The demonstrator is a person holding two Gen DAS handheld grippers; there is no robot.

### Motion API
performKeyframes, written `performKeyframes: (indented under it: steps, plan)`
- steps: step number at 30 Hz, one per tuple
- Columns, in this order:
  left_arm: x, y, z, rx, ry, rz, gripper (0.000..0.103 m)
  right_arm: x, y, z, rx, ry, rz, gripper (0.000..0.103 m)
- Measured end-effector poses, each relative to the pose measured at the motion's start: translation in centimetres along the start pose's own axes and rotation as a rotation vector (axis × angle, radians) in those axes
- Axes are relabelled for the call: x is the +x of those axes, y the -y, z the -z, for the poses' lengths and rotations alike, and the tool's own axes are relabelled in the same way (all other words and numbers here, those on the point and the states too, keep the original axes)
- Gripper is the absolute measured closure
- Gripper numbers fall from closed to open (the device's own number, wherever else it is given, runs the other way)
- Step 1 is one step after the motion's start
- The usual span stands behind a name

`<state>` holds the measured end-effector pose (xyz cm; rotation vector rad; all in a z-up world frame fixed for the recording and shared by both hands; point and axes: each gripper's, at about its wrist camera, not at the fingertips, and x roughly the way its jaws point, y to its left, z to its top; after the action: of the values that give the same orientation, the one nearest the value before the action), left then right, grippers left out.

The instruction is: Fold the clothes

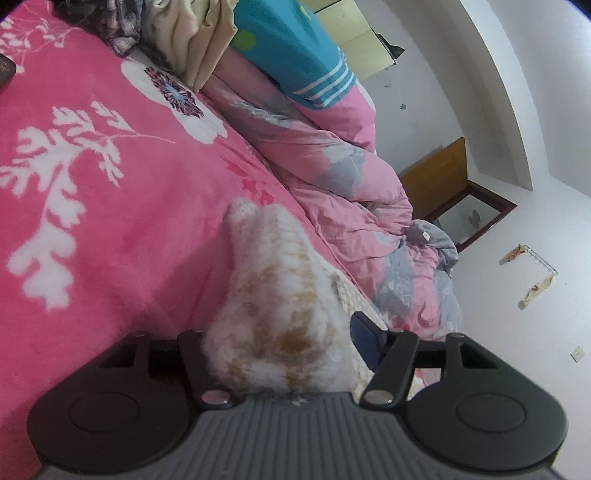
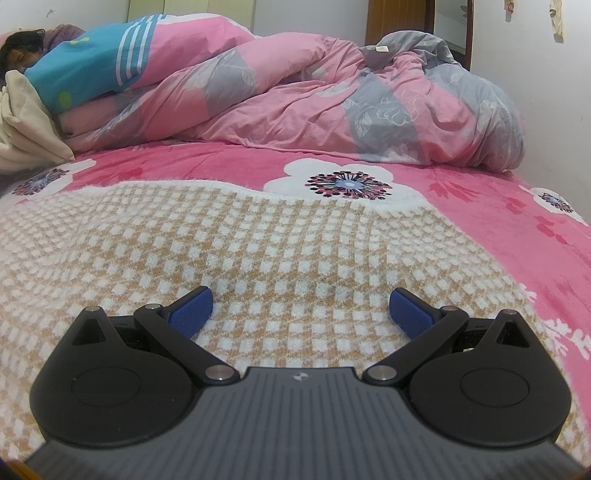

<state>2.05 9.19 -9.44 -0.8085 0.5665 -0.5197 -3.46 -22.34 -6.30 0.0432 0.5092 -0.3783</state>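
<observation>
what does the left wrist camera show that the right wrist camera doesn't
Only the left wrist view: the left tongs with a bunched fold of the orange-and-white checked garment between them, a plaid cloth at the top, and a small dark object at the left edge.

Only the right wrist view: the right tongs, open and empty above the garment spread flat, and a person's dark hair.

Both: the garment, the pink floral bedspread, the pink-and-grey quilt, the teal striped cloth, the cream cloth.
</observation>
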Motion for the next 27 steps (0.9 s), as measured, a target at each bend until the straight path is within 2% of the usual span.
performKeyframes:
  steps: [3, 4, 7, 12, 19, 27]
  plan:
    - [0.1, 0.4, 0.2, 0.024, 0.011, -0.022, 0.040, 0.0, 0.0, 0.0, 0.000, 0.002, 0.001, 0.001]
    - [0.1, 0.5, 0.4, 0.035, 0.018, -0.039, 0.047, 0.0, 0.0, 0.0, 0.000, 0.003, 0.001, 0.001]
    - [0.1, 1.1, 0.7, 0.079, 0.030, -0.103, 0.058, 0.0, 0.0, 0.1, 0.000, 0.004, 0.001, 0.001]
    - [-0.4, 2.4, 0.7, 0.139, 0.040, -0.130, 0.065, 0.0, 0.0, 0.1, 0.000, 0.007, 0.000, 0.001]
    - [-1.0, 5.4, 0.4, 0.244, 0.071, -0.106, 0.072, -0.1, 0.0, 0.1, 0.003, 0.009, 0.002, 0.001]
    - [-0.8, 9.8, 0.4, 0.416, 0.087, -0.007, 0.074, -0.1, -0.2, 0.0, -0.012, -0.005, 0.011, 0.001]
